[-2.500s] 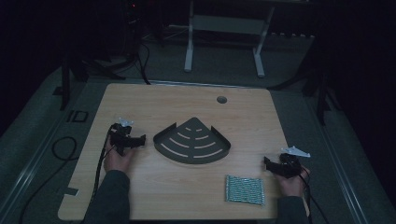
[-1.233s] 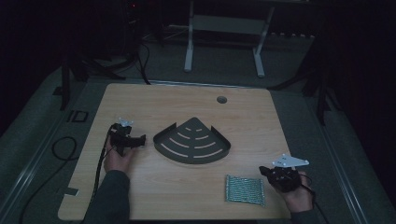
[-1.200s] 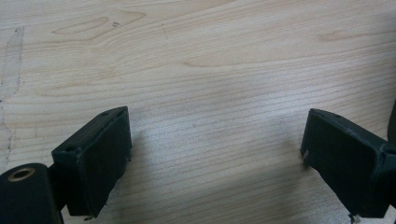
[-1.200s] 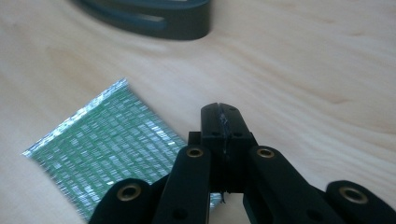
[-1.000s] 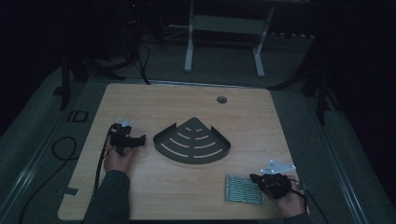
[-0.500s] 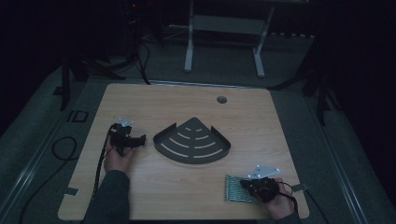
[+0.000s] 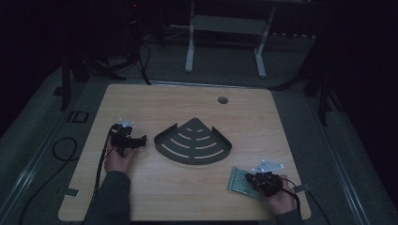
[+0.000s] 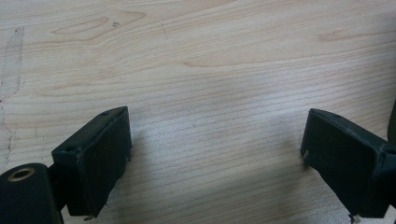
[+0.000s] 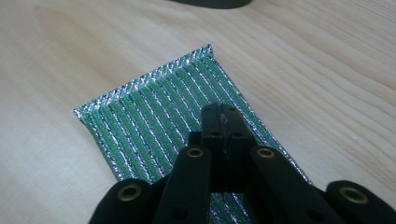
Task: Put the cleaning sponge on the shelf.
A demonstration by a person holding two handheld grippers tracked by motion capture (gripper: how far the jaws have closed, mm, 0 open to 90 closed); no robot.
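So counting it up: one wooden table (image 7: pixel 155 197), one dark fan-shaped corner rack (image 7: pixel 193 143) sitting about dead center, one green-and-silver striped scrubbing pad (image 7: pixel 241 182) lying flat down around 5 o'clock from the rack near the table's front edge, one round cable hole (image 7: pixel 223 100) up around 1 o'clock from the rack, and two grippers. I'm not seeing any brand, label or readable writing on anything, just the shiny silver threads running in lines through the green of the pad (image 9: pixel 154 121). The right gripper (image 7: pixel 261 179) is hovering right over the pad's near end, and in the right gripper view its jaws are sitting pressed together, tips meeting above the striped surface (image 9: pixel 223 116); nothing is pinched between them, and I can't tell whether the tips are actually touching the pad or just hanging over it. The left gripper (image 7: pixel 136 139) is sitting out at 9 o'clock from the rack, just beside its left corner but apart from it, in the person's left hand (image 7: pixel 119 157). In the left gripper view its jaws are standing wide apart (image 8: pixel 212 154) with only bare wood grain between them, so it's holding nothing.
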